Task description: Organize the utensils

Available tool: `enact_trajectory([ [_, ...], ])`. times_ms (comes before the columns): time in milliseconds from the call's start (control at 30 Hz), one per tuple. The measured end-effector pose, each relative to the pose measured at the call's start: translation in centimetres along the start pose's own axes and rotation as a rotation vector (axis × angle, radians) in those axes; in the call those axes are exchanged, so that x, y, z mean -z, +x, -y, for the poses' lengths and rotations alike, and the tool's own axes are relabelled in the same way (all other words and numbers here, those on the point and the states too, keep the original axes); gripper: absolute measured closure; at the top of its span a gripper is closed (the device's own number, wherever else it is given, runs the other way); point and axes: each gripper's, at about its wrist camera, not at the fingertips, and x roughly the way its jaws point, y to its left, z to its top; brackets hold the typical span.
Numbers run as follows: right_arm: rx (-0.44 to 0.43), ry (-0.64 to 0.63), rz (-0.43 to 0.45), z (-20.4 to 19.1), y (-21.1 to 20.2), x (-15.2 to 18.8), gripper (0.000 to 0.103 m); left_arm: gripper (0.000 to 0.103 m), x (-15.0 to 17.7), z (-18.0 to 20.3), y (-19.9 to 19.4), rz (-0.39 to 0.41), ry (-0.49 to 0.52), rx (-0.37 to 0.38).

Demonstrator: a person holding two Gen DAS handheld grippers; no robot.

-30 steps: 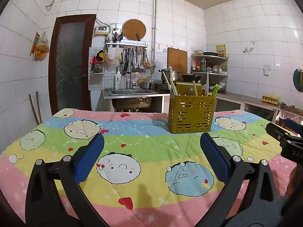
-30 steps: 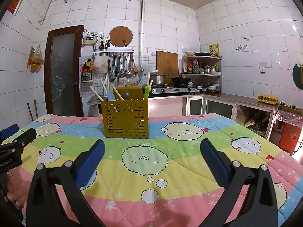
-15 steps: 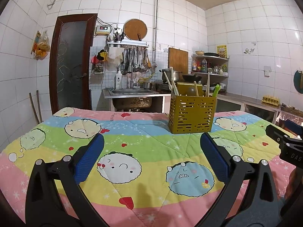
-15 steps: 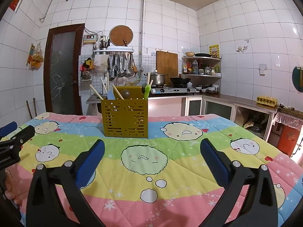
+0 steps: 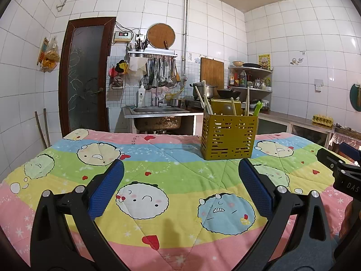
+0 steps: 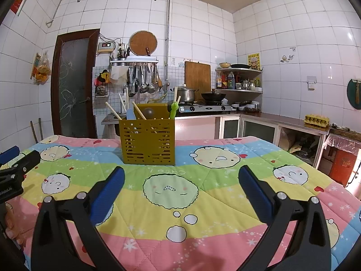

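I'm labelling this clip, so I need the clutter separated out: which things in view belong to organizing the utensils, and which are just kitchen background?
Part of the job:
yellow utensil caddy
chopsticks and green utensil standing in the caddy
left gripper and right gripper, both open and empty

Just lying about:
cartoon quilt
hanging ladles
wok
egg carton

The table cover (image 5: 171, 158) is a soft quilted cloth, matt, with stitched lines. The basket (image 5: 227, 137) looks like hard matt plastic with many slots. The sticks (image 5: 204, 100) inside it seem to be pale wood, though the view is small. The left gripper (image 5: 180, 186) and the right gripper (image 6: 181, 188) have black matt plastic arms, shiny metal screws and rough blue pads (image 6: 108, 195). The wall tiles (image 6: 293, 52) are glossy. The sink (image 5: 158, 110) is dull metal.
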Motion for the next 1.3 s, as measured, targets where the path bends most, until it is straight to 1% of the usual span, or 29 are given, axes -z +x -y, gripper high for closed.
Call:
enact_trajectory([
  [1300, 0.007, 0.003, -0.003, 0.29, -0.01, -0.17, 0.005, 0.005, 0.06, -0.02, 0.02, 0.003, 0.001, -0.002],
])
